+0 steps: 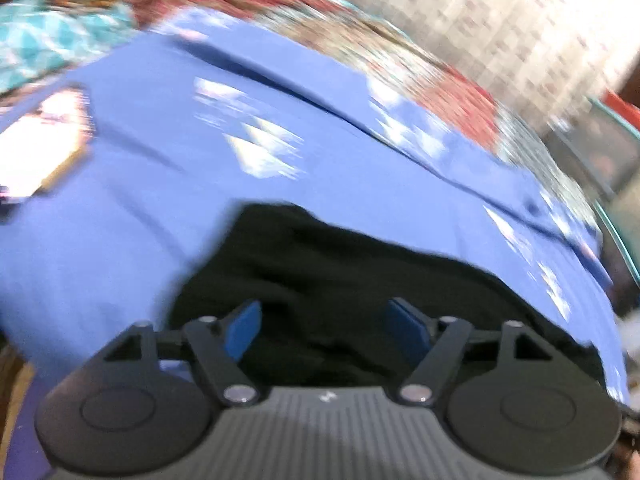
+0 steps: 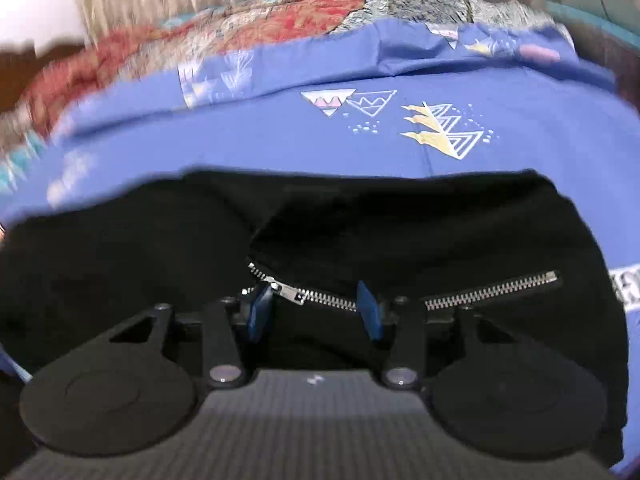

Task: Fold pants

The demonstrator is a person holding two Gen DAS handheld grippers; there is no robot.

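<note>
We look down along both grippers at black pants [image 2: 360, 220] lying on a blue sheet [image 2: 260, 148] printed with small triangle designs, spread over a bed. In the right wrist view the pants run crosswise to us, their long axis stretching from the left edge of the view to the right, with the far edge lying roughly parallel to the sheet's far edge. A silver zipper [image 2: 492, 290] runs along the same crosswise line, climbing slightly toward the right. The right gripper [image 2: 316, 312] hangs just above the zipper with its jaws spread partway; black cloth and zipper teeth show in the gap, and the blue pads [image 2: 258, 310] do not press on them. In the left wrist view, which is blurred, one end of the pants [image 1: 340, 280] shows as a dark mass against the sheet. The left gripper [image 1: 324, 330] hovers over it with its jaws spread wide and nothing pinched between them. A red and grey patterned quilt [image 2: 288, 20] lies beyond the far edge of the sheet.
</note>
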